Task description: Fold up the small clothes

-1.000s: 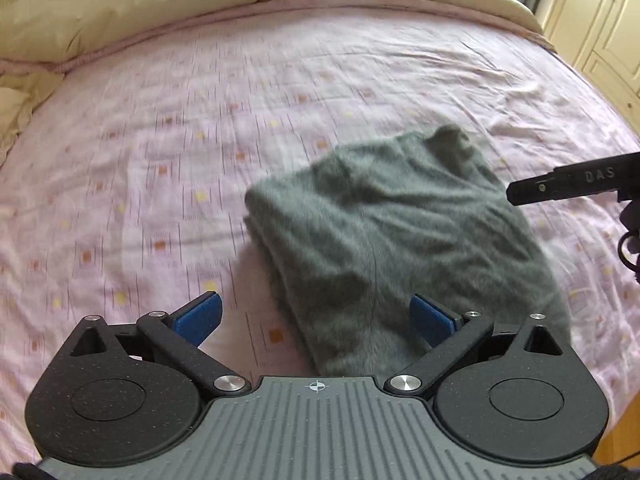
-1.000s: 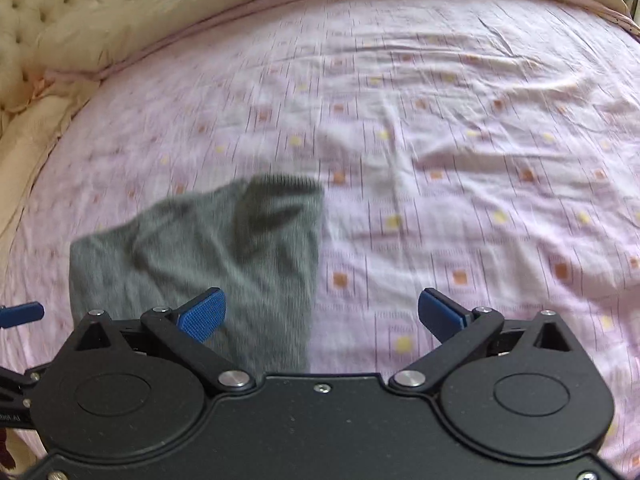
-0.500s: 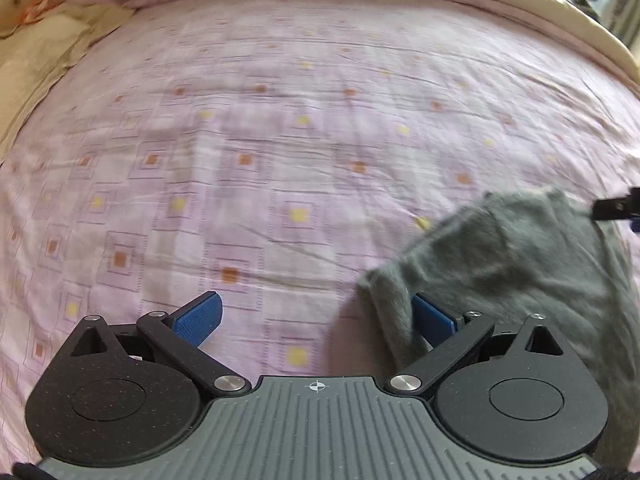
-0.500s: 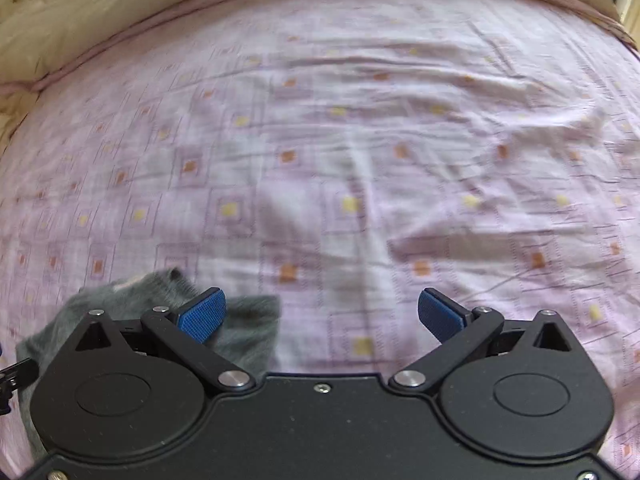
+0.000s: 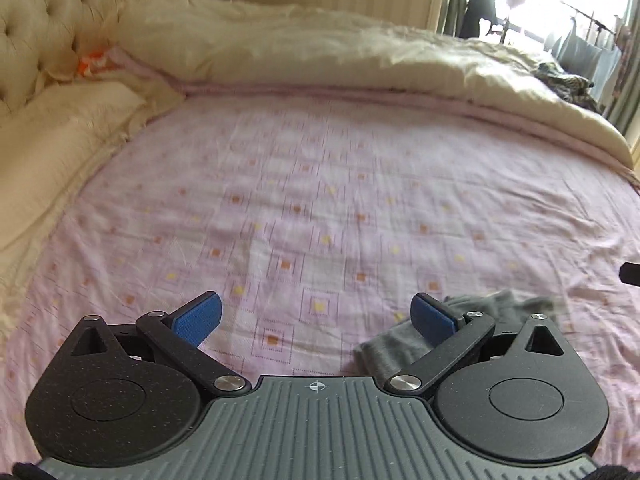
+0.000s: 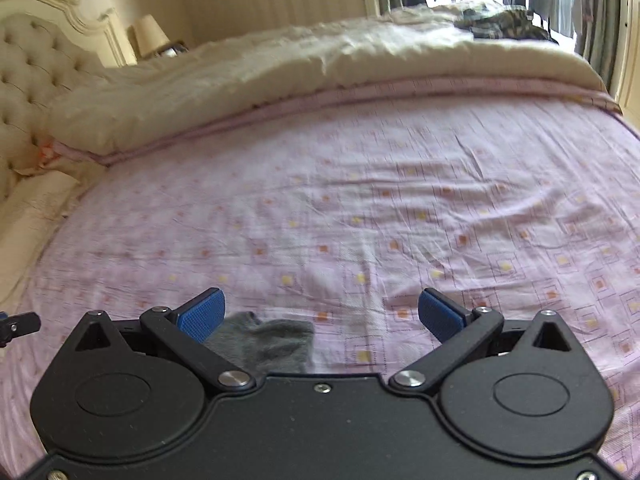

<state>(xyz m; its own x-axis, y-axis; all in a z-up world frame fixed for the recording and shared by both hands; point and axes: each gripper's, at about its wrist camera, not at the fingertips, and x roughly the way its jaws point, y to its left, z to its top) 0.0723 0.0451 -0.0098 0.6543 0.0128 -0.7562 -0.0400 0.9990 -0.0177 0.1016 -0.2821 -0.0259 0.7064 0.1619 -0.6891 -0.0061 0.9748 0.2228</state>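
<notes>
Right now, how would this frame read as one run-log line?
left gripper: open, empty | right gripper: open, empty | grey garment: lying on pink sheet, between both grippers, ungrasped

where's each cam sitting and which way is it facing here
Left wrist: sits on the left gripper, facing across the pink sheet toward the cream duvet; its open blue fingers show.
Right wrist: sits on the right gripper, facing the same way; its open fingers show.
Shared: sheet, duvet, headboard, grey garment at the bottom edge.
</notes>
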